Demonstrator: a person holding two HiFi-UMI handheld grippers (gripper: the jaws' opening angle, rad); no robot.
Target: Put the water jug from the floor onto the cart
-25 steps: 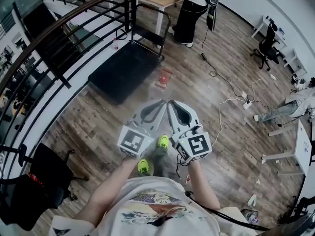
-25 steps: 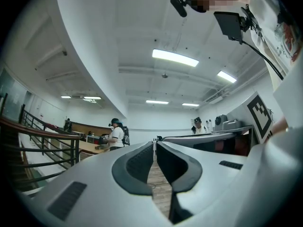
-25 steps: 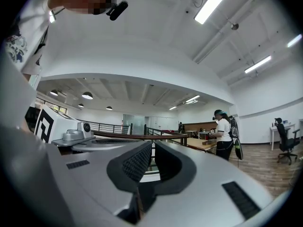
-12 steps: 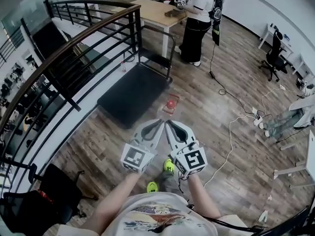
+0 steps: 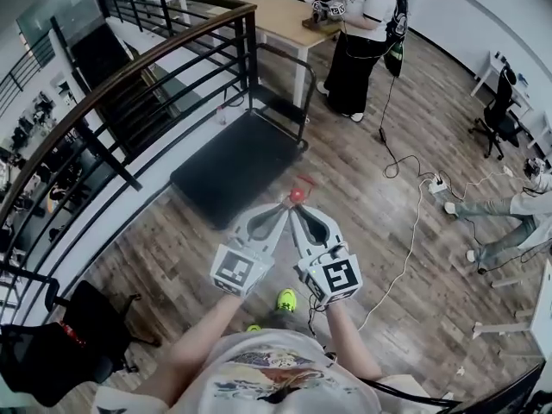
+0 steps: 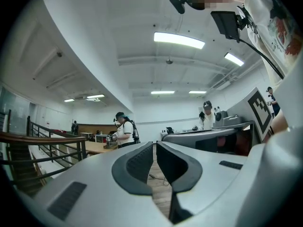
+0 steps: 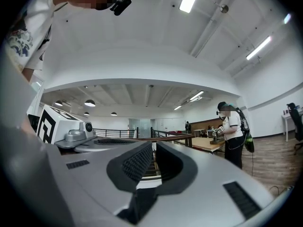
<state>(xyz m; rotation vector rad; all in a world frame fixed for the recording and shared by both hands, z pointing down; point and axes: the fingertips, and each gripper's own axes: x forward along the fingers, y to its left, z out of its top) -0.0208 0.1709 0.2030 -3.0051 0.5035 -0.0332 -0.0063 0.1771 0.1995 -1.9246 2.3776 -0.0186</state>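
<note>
Your left gripper (image 5: pixel 281 207) and right gripper (image 5: pixel 294 208): jaws together, nothing held. Clear red-capped water jug (image 5: pixel 297 194) stands cap-up on the floor beside black flat-deck cart (image 5: pixel 231 164).

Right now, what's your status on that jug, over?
Left gripper, right gripper: jaws shut, empty. Water jug on floor beside cart, untouched. No obstacle seen.

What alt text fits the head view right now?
The left gripper and right gripper, both shut and empty, point side by side toward the red-capped water jug on the wood floor beside the black cart.
</note>
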